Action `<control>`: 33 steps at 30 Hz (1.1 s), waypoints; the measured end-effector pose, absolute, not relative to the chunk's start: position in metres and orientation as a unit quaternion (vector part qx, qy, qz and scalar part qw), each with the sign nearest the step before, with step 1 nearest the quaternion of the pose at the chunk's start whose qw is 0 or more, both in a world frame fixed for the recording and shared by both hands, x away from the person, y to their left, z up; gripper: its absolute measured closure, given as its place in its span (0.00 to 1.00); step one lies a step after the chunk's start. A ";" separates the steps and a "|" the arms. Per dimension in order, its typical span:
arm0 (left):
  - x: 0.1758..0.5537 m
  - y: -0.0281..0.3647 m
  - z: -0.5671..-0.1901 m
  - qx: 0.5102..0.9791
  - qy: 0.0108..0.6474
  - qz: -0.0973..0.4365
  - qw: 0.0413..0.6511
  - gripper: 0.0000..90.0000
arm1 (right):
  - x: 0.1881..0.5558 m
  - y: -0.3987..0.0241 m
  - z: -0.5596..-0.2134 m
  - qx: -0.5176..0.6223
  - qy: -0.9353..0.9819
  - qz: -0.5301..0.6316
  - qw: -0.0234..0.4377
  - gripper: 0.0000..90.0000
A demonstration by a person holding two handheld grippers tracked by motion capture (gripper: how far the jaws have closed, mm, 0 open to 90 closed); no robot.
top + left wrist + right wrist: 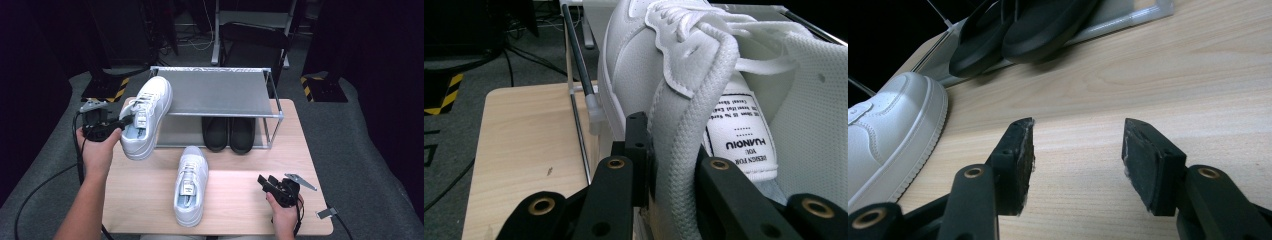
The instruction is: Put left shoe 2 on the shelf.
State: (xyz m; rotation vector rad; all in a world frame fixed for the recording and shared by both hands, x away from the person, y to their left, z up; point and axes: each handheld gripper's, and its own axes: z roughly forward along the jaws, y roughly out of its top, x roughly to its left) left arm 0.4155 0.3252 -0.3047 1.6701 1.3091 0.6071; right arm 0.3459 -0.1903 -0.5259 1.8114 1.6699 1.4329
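From above, the left gripper (121,121) holds a white sneaker (146,117) in the air, beside the top shelf of the metal shoe rack (218,91). The left gripper view shows its jaws pinching the sneaker's padded collar (684,150), beside a label reading HUANQIU (738,135). The right gripper (1078,165) rests open over the wooden table (1168,75), near the other white sneaker (190,185) and black shoes (229,134).

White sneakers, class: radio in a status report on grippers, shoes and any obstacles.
Left gripper shut on lifted white sneaker, toe over rack corner. Right gripper open, idle. Second sneaker on table. Black shoes below.
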 end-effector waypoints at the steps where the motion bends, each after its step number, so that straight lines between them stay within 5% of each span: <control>1: 0.417 0.324 -0.304 0.674 0.531 0.246 0.451 0.90 | 0.346 -0.190 -0.526 0.628 0.580 0.498 0.144 0.51; 33: 0.473 0.295 -0.292 0.665 0.546 0.232 0.454 0.90 | 0.347 -0.191 -0.528 0.631 0.577 0.499 0.139 0.51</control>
